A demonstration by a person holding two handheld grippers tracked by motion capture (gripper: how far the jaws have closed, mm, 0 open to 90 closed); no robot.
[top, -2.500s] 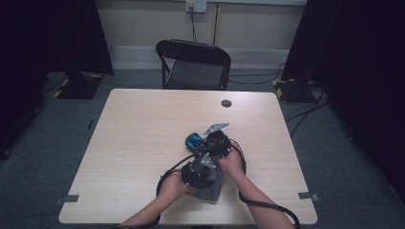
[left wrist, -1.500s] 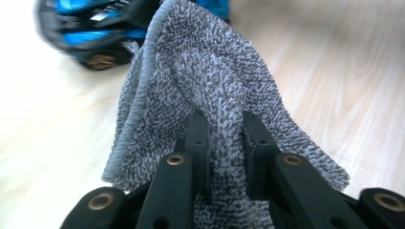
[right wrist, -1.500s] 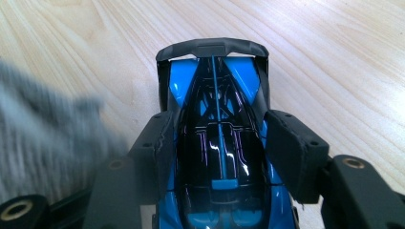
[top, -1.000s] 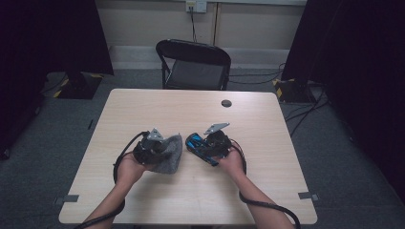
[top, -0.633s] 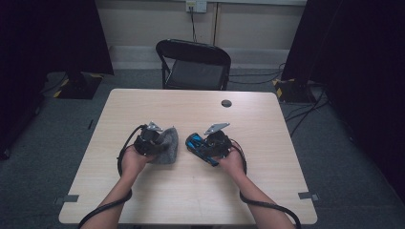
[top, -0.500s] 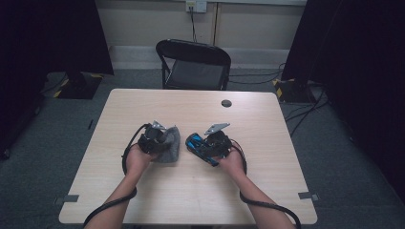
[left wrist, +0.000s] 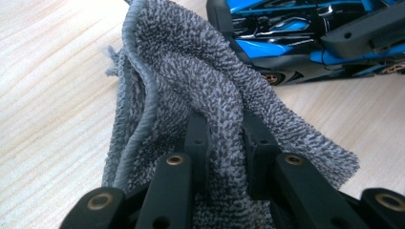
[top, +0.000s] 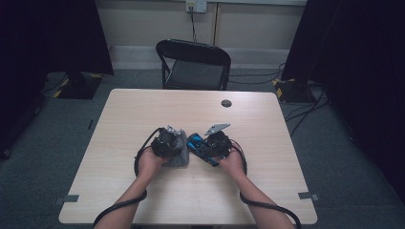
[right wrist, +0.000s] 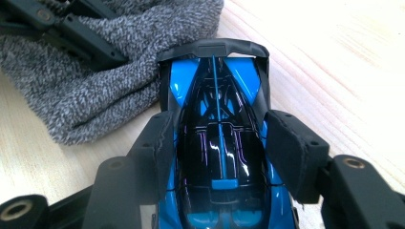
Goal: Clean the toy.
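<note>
Pinching a grey cloth (left wrist: 200, 90) in the shut left gripper (left wrist: 224, 143) just beside the blue toy car (right wrist: 217, 124), itself clamped in the right gripper (right wrist: 219, 157) on the table (top: 143, 109); wiping apparently not begun.

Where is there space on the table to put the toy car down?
The table is bare across its far-left part, along the right side, and along the near edge between the forearms. A small dark disc sits near the far edge. The middle is crowded: the grey cloth in the left hand-held gripper reaches the blue toy car in the right hand-held gripper.
</note>
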